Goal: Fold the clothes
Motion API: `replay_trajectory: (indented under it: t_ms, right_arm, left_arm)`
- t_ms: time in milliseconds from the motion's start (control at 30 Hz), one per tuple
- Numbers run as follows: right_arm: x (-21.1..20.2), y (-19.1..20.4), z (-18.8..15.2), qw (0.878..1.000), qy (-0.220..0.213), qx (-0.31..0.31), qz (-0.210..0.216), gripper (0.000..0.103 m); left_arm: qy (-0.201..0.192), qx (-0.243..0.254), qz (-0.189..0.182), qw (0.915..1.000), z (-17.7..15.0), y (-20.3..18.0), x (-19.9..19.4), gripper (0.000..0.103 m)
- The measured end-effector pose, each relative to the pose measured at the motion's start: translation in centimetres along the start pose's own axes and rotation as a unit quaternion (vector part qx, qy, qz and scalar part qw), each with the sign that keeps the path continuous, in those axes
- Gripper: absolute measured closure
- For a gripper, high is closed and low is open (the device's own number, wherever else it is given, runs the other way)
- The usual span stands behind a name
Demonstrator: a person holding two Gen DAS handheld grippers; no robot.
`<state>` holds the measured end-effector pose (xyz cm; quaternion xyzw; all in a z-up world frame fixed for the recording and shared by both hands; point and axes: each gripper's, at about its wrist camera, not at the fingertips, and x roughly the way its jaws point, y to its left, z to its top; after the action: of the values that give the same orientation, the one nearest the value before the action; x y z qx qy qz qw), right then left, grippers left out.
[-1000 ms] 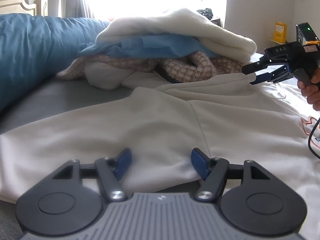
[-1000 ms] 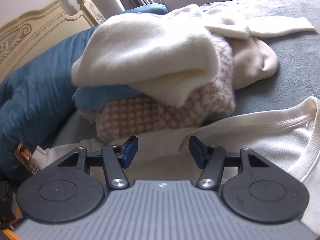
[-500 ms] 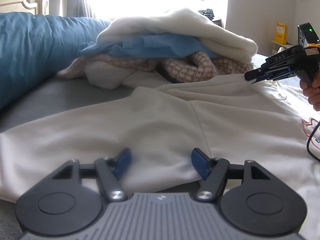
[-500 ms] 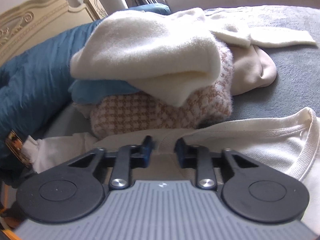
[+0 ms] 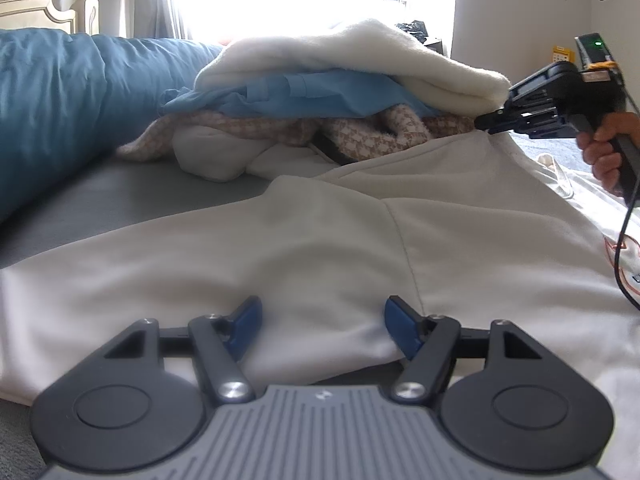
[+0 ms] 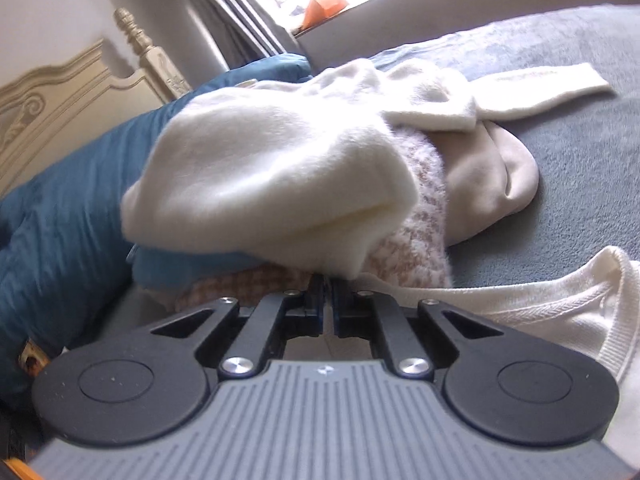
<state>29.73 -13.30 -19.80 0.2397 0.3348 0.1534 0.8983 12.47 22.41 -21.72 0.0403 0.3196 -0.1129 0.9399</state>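
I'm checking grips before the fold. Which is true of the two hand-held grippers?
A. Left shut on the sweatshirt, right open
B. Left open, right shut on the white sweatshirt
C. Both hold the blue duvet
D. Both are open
B: the left hand-held gripper has its pads apart over the sweatshirt, while the right hand-held gripper pinches a raised peak of it.

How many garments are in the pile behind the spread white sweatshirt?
4 that I can tell: fluffy cream sweater on top, blue garment under it, pink houndstooth knit below, beige piece beside them. More may be hidden.

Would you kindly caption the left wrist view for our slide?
Open left hand-held gripper over a white sweatshirt; the right hand-held gripper pinches its far edge.
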Motion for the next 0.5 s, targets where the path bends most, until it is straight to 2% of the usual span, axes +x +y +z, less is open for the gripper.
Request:
replay_trajectory:
  t_ms: [100,167,267,333,400,467,500]
  right_arm:
    - [1.4,-0.8,0.4,0.999,0.003,0.043,-0.006,0.1]
    - [1.6,-1.6,0.6,0.997,0.011,0.082,0.007,0.098]
    - [0.6,-2.2,1.0,0.996,0.026,0.084,0.03,0.092]
    - [-0.5,-2.1,1.4,0.997,0.036,0.06,0.039,0.082]
    - [-1.9,-1.8,1.9,0.998,0.036,0.029,0.039,0.06]
    - [-3.5,-1.4,2.3,0.999,0.027,-0.003,0.029,0.05]
    - [-4.0,-1.4,2.5,0.999,0.028,-0.019,0.022,0.05]
  left_arm:
    - [-0.001,0.004,0.003,1.0,-0.1,0.0,-0.1,0.032]
    - [-0.001,0.005,0.005,1.0,-0.1,0.0,-0.1,0.032]
    - [-0.002,0.003,0.006,1.0,-0.1,0.0,-0.1,0.031]
    - [-0.003,0.003,0.007,1.0,-0.1,0.0,0.0,0.031]
    - [-0.004,0.003,0.007,1.0,-0.2,0.0,0.0,0.031]
    - [-0.005,0.003,0.007,1.0,-0.2,0.0,0.1,0.031]
    - [-0.005,0.003,0.007,1.0,-0.2,0.0,0.1,0.03]
